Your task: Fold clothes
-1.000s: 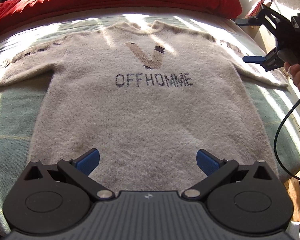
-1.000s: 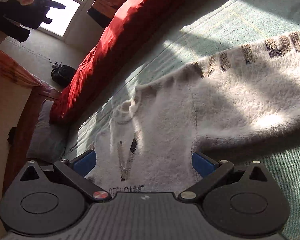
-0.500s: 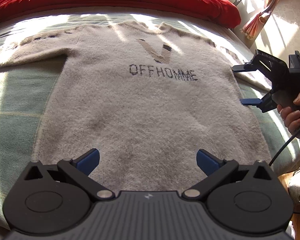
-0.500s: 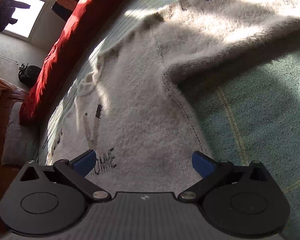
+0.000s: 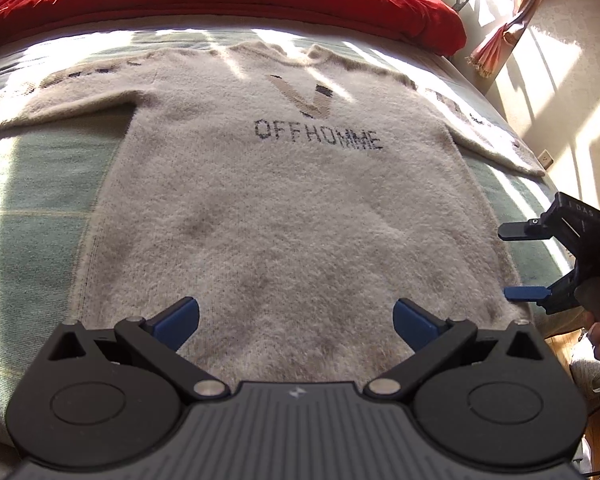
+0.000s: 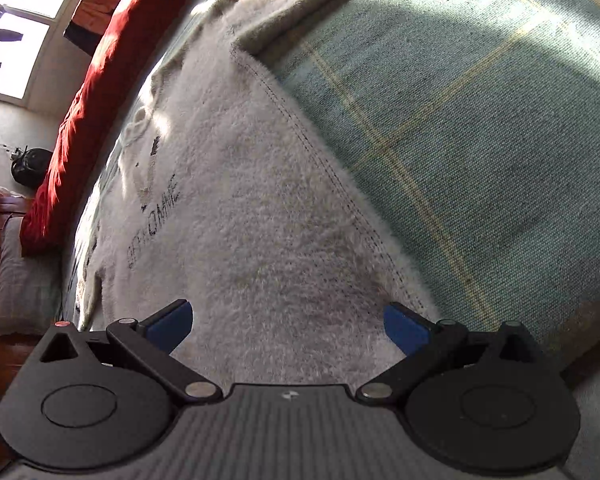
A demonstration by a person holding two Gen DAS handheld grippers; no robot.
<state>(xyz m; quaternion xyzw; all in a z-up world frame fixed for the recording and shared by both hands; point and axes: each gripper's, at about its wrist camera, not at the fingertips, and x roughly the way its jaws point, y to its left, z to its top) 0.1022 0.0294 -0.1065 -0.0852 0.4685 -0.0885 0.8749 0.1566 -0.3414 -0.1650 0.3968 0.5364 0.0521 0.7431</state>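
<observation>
I have the fuzzy cream sweater (image 5: 284,200) lying flat, face up, on the green bed (image 5: 32,208), filling the middle of the left view. It looks soft, limp and light, so I'd pinch it at the hem corners or side seam. My left gripper (image 5: 296,316) and right gripper (image 6: 286,322) both have fingers spread, holding nothing. Only the right view shows the stitched side seam (image 6: 324,160) close up; only the left shows both sleeves.
</observation>
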